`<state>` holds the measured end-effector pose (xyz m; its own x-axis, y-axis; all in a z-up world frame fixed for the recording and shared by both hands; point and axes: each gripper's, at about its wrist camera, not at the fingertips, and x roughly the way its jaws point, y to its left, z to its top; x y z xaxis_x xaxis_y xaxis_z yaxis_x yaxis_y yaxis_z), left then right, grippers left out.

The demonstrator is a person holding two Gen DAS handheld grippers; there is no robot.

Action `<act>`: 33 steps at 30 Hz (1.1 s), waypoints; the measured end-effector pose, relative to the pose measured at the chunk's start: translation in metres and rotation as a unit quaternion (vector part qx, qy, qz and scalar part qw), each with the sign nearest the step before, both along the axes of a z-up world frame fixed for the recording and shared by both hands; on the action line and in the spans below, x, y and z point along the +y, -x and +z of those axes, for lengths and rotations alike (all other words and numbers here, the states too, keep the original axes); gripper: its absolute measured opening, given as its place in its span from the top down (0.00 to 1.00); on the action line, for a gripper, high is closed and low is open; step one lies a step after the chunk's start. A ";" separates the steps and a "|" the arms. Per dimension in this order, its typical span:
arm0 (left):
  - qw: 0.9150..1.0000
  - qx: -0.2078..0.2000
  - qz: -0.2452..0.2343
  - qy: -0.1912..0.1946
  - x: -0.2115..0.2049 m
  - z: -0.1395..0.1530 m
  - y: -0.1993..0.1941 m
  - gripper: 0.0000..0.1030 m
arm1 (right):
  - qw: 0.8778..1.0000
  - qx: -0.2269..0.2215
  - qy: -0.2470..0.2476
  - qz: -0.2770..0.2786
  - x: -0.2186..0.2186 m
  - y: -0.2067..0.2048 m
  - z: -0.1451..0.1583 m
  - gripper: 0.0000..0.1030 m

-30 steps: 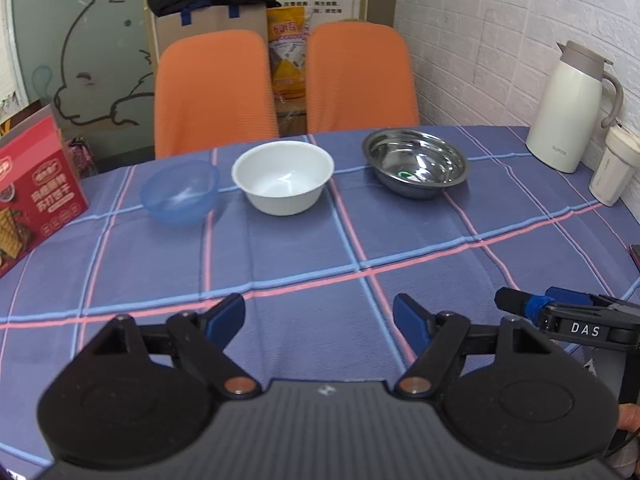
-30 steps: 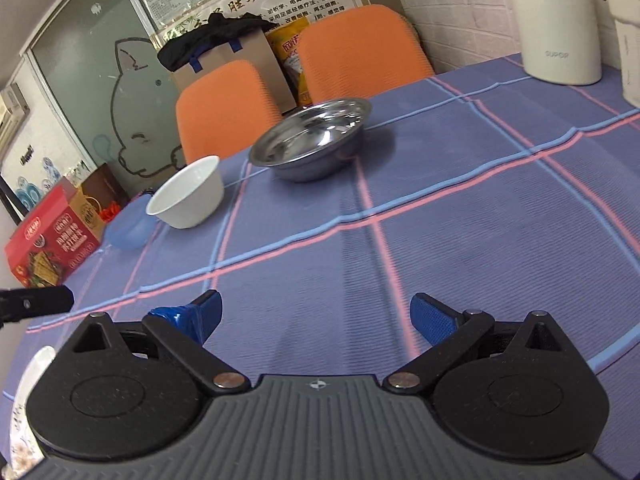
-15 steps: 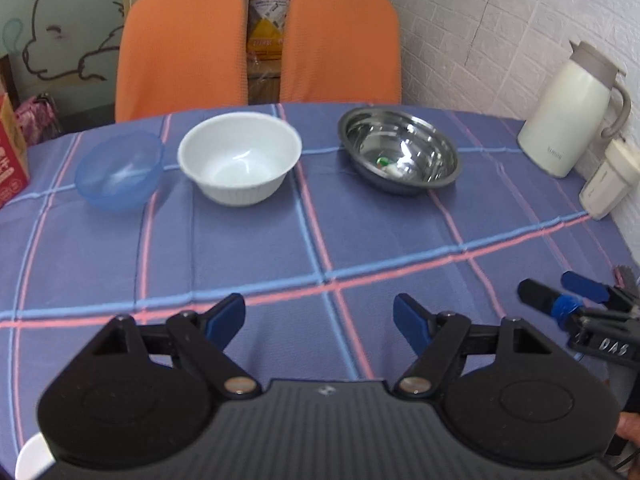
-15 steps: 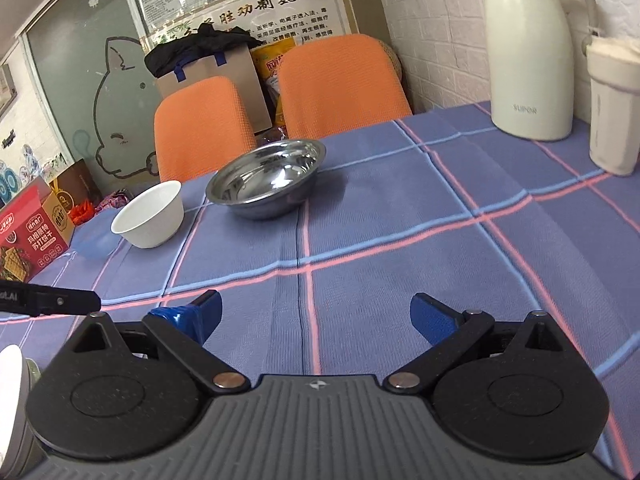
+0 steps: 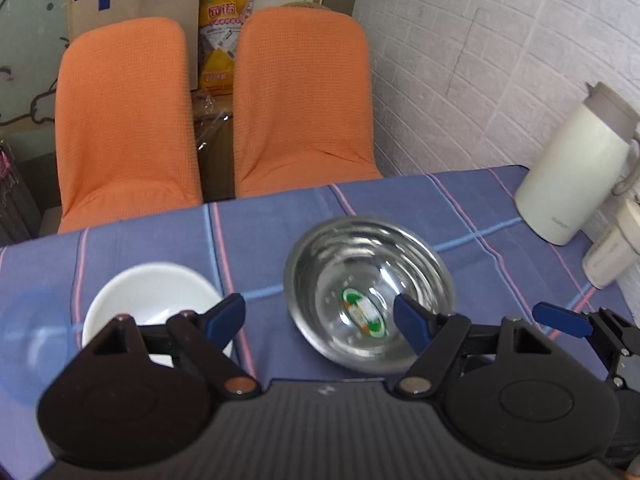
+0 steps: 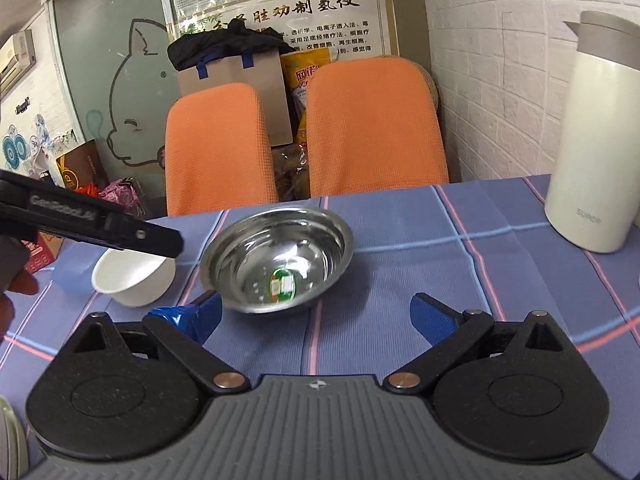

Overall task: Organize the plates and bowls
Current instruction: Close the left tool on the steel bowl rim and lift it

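Observation:
A steel bowl (image 5: 370, 294) with a green sticker inside stands on the blue plaid tablecloth (image 5: 400, 208). A white bowl (image 5: 150, 300) stands to its left, and a blurred blue bowl (image 5: 24, 340) lies further left. My left gripper (image 5: 320, 318) is open and empty, hovering between the white and steel bowls, its right finger over the steel bowl's near rim. My right gripper (image 6: 316, 314) is open and empty, just in front of the steel bowl (image 6: 276, 258). The white bowl (image 6: 134, 276) also shows in the right wrist view, partly behind the left gripper's body.
A white thermos jug (image 5: 576, 176) and a small white container (image 5: 612, 256) stand at the table's right by the brick wall. Two orange chairs (image 5: 124, 120) stand behind the far edge. A red box (image 6: 40, 252) sits at the far left.
Both grippers have moved forward across the table, close up to the bowls. The left one now hovers over the gap between white and steel bowls. Both stay open.

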<state>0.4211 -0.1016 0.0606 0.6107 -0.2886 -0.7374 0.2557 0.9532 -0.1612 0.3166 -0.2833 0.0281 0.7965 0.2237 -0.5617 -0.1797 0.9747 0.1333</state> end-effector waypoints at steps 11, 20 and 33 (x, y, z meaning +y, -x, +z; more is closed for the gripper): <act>0.999 0.031 -0.003 -0.025 -0.021 -0.044 -0.068 0.26 | 0.998 0.050 0.025 -0.012 0.005 -0.075 -0.032 0.14; 0.998 0.048 -0.010 -0.033 -0.025 -0.059 -0.076 0.30 | 0.996 0.080 0.024 0.020 0.017 -0.087 -0.049 0.15; 0.997 0.061 -0.025 -0.038 -0.025 -0.067 -0.076 0.61 | 0.995 0.078 0.024 0.062 0.041 -0.084 -0.045 0.15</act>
<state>0.4970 -0.1267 -0.0061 0.5012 -0.2571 -0.8263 0.2861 0.9504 -0.1221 0.4002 -0.2421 -0.0169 0.6671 0.2847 -0.6884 -0.2794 0.9523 0.1230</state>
